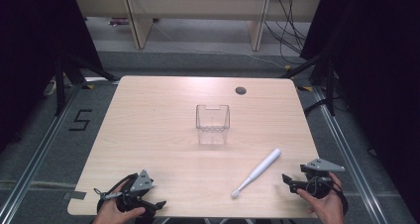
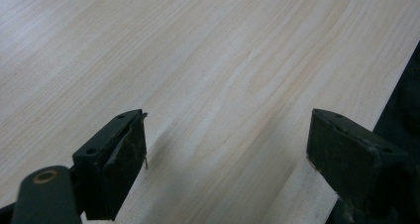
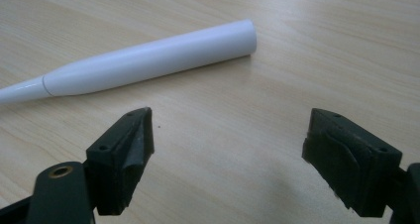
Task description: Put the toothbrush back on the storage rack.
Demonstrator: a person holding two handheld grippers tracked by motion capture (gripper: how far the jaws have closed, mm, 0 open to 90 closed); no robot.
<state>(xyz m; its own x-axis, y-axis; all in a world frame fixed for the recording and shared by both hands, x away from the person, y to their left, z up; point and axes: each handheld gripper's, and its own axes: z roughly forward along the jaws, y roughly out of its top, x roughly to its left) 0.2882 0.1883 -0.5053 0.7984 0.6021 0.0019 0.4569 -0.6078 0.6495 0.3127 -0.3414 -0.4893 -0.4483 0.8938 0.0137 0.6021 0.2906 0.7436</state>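
High view: one toothbrush (image 1: 257, 173), one clear box (image 1: 212, 123).

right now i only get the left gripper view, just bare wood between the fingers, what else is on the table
Observer: A white toothbrush lies near the right gripper, head toward the near edge.
Operator: is right holding it
Observer: No, its fingers are open and the toothbrush lies on the table beyond them.
Operator: anything to drop it in
Observer: A clear box stands upright mid-table, apart from the toothbrush.
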